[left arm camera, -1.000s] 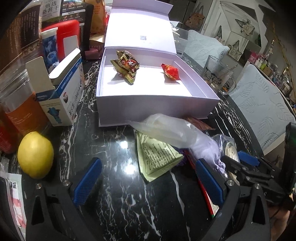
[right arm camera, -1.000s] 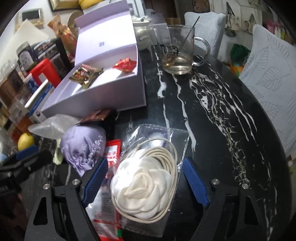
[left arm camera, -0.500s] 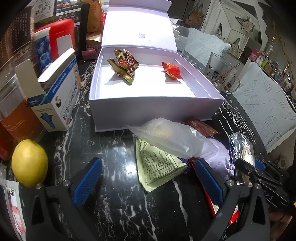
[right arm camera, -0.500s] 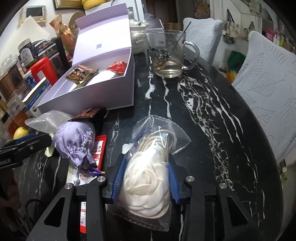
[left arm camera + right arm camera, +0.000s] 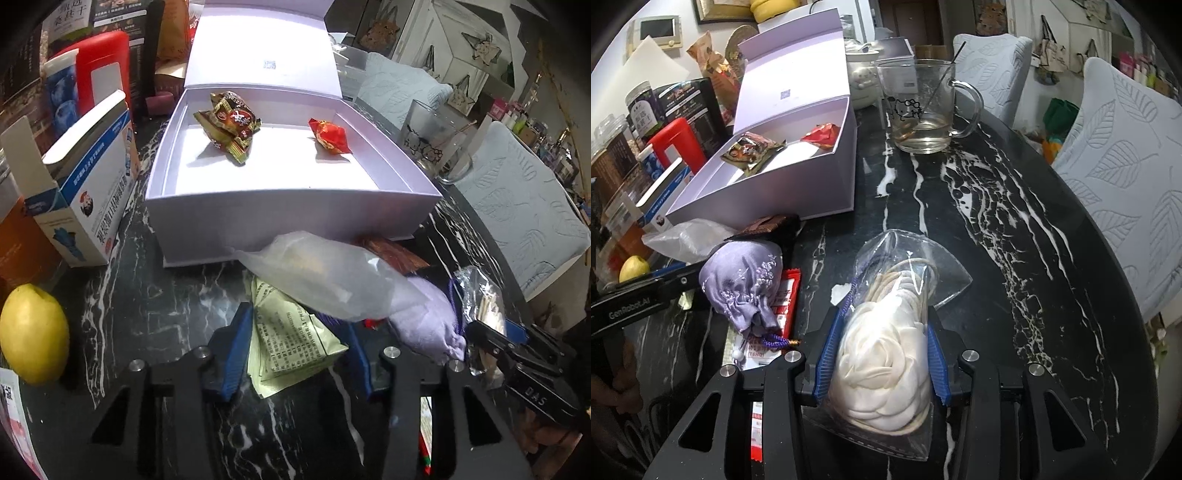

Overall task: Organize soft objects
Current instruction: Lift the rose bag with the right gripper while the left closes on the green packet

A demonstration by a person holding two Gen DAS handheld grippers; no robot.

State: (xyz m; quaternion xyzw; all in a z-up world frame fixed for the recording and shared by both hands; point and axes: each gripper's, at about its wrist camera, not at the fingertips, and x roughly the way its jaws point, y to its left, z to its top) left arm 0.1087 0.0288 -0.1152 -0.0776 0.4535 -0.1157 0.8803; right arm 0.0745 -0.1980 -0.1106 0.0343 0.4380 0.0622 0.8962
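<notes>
Two blue pads of the left gripper (image 5: 295,354) have just been closing and are now pinching the pale green paper sachet (image 5: 291,343) lying near on the desk (image 5: 147,306); it is looking thin, light and creasable, so gripping across its flat body as now is seeming sound, though it may be bending or slipping. A cloudy plastic bag (image 5: 325,273) is draping over the sachet's far end, hiding how far it reaches, and the lilac pouch (image 5: 428,321) to the right is covering a red wrapper. The open white box (image 5: 288,214) farther off is holding two wrapped sweets; its lid is running out of frame.

In the right wrist view, the right gripper (image 5: 882,362) is clenching the clear bag with the cream fabric rose (image 5: 886,365), near on the desk. The rose is squashing softly between the pads, and the film is looking slippery, so holding the padded middle is seeming wisest. The bag's near corner is partly hidden by the gripper body, and the print on the red packet under the pouch is unreadable.
</notes>
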